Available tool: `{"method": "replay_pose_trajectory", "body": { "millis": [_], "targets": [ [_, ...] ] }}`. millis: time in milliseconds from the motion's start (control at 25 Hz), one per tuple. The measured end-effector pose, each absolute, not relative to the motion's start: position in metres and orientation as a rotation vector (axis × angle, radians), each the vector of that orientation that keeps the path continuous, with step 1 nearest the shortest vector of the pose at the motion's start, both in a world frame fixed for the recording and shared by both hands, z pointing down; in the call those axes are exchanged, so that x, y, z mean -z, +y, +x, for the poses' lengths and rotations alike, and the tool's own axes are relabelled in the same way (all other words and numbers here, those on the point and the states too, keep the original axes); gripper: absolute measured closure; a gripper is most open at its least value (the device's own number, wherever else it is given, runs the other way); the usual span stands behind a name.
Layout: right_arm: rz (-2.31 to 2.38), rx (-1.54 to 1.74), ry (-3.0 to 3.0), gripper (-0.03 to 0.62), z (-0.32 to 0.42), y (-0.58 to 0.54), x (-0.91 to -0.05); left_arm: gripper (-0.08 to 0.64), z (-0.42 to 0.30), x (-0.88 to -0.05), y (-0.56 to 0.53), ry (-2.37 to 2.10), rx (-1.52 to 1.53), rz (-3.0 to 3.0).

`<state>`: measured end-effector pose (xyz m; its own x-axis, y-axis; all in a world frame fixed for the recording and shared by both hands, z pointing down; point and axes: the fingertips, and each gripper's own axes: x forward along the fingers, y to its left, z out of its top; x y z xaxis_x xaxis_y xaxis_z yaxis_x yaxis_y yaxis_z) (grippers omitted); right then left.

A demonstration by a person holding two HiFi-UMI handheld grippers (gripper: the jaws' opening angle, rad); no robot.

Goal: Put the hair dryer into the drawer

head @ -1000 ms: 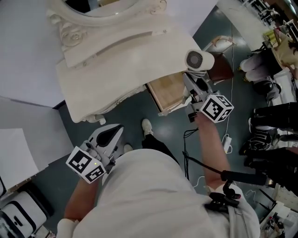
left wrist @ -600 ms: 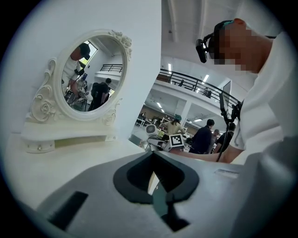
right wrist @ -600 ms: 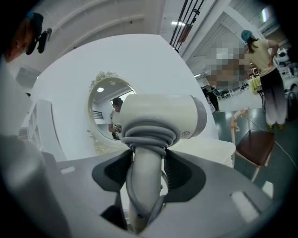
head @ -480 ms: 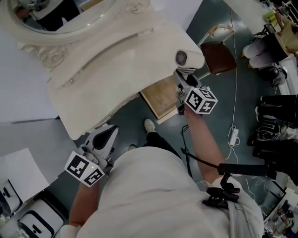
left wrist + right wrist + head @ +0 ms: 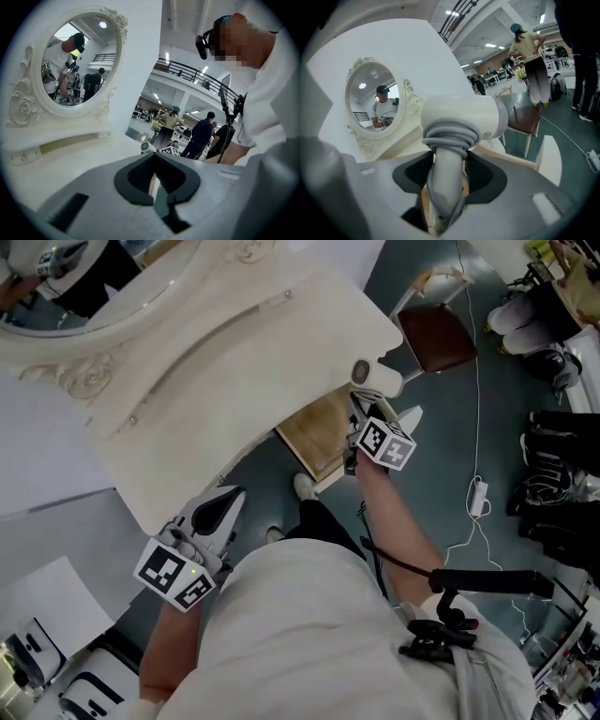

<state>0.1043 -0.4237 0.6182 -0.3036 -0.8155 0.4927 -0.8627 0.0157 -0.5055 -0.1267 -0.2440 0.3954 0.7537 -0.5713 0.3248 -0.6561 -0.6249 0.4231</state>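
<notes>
Head view, from the left: the left gripper (image 5: 230, 501) hangs off the front edge of the dressing table (image 5: 234, 362), its jaws drawn together on nothing, well apart from the work. Further right, the drawer (image 5: 314, 432) stands pulled out under the table's front edge, its wooden floor showing. The right gripper (image 5: 359, 409) is clamped on the handle of the hair dryer (image 5: 375, 379), which is held at the drawer's right-hand edge. This hand is much the nearer.

In the right gripper view the handle runs along the jaws with the cord coiled round it, and the barrel lies crosswise above. The drawer's back is tucked under the tabletop and its right side is covered by the gripper. I can't tell whether the barrel is over the opening or just beside it.
</notes>
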Motion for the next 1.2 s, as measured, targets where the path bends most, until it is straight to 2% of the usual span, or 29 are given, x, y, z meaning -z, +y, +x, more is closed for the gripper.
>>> {"method": "replay_pose_trajectory", "body": {
  "millis": [480, 1200],
  "targets": [
    [1.910, -1.365, -1.851, 0.380, 0.124, -0.409, -0.704, 0.561, -0.135, -0.399, -0.248, -0.964, -0.250, 2.379],
    [1.818, -1.446, -1.587, 0.380, 0.110, -0.401, -0.736, 0.561, -0.132, -0.400, -0.248, -1.005, -0.259, 2.362]
  ]
}}
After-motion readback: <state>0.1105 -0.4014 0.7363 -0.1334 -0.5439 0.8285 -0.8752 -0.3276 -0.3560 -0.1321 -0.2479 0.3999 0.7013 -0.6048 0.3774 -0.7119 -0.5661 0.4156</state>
